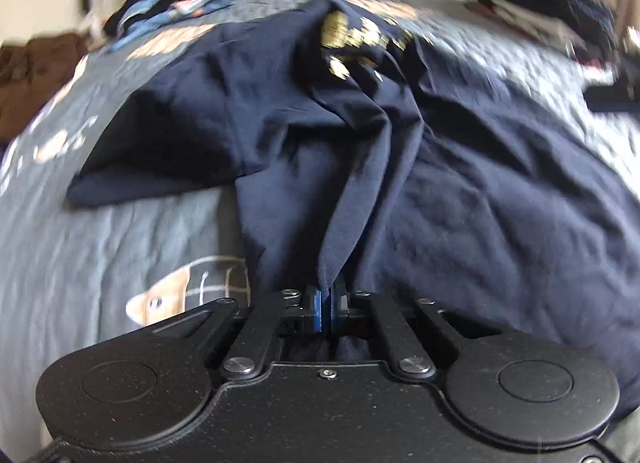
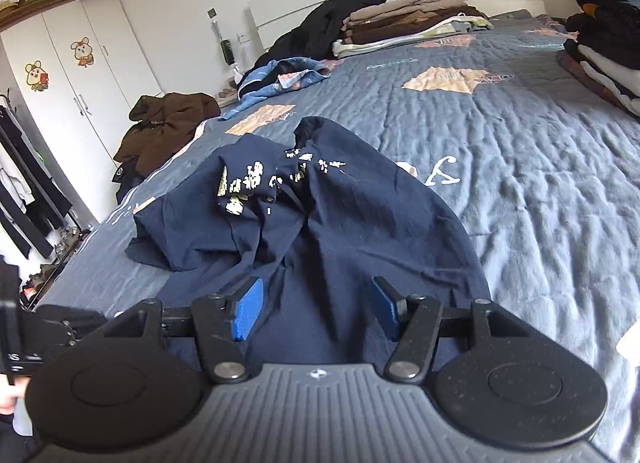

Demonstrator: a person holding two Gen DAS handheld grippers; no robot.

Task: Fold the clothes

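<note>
A navy T-shirt (image 2: 340,219) with a cracked pale-gold print lies crumpled on the blue-grey quilted bedspread (image 2: 520,167). My left gripper (image 1: 327,305) is shut on a gathered edge of the same navy T-shirt (image 1: 460,167), and the cloth rises in taut folds from its blue pads. One sleeve spreads flat to the left in the left wrist view. My right gripper (image 2: 316,309) stands open just above the shirt's near edge, blue pads (image 2: 249,309) wide apart with cloth beneath them and nothing pinched. The left gripper's black body (image 2: 36,327) shows at the far left of the right wrist view.
Folded clothes are stacked by the headboard (image 2: 412,19) and at the bed's right edge (image 2: 604,51). A blue patterned garment (image 2: 284,79) and a black one (image 2: 332,19) lie at the far left of the bed. A brown garment (image 2: 168,123), a wardrobe (image 2: 80,75) and a clothes rack (image 2: 24,183) stand left.
</note>
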